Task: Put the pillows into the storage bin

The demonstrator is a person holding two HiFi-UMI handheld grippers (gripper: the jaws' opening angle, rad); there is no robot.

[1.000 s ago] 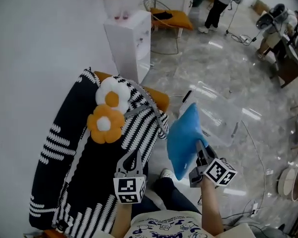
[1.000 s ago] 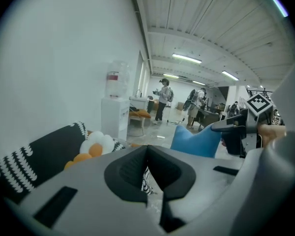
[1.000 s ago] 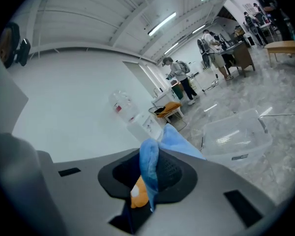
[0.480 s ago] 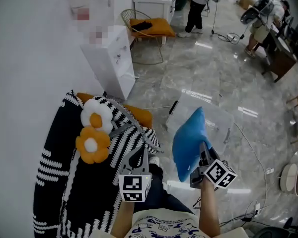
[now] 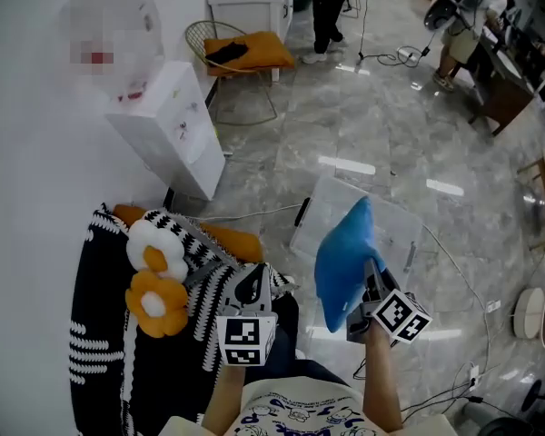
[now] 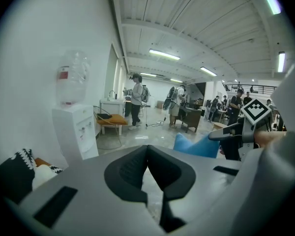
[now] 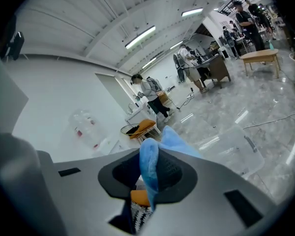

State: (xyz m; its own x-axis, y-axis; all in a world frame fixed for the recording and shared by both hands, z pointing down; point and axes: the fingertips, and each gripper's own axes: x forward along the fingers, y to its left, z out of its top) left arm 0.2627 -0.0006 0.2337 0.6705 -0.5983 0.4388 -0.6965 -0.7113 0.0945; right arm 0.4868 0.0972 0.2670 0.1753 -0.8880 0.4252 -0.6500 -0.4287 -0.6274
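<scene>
My right gripper is shut on a corner of a blue pillow, which stands up from the jaws over the near edge of the clear storage bin on the floor. In the right gripper view the blue pillow is pinched between the pads, and the bin lies ahead to the right. My left gripper is shut with nothing in it; its fingertips meet. A white flower pillow and an orange flower pillow lie on the black-and-white striped sofa at the left.
A white water dispenser stands against the wall behind the sofa. Beyond it is a wire chair with an orange cushion. Cables run over the floor right of the bin. People stand at the far end of the room.
Both grippers and the blue pillow have swung to the right, away from the sofa. The sofa has slid to the lower left of the view and the bin now lies under the pillow.
</scene>
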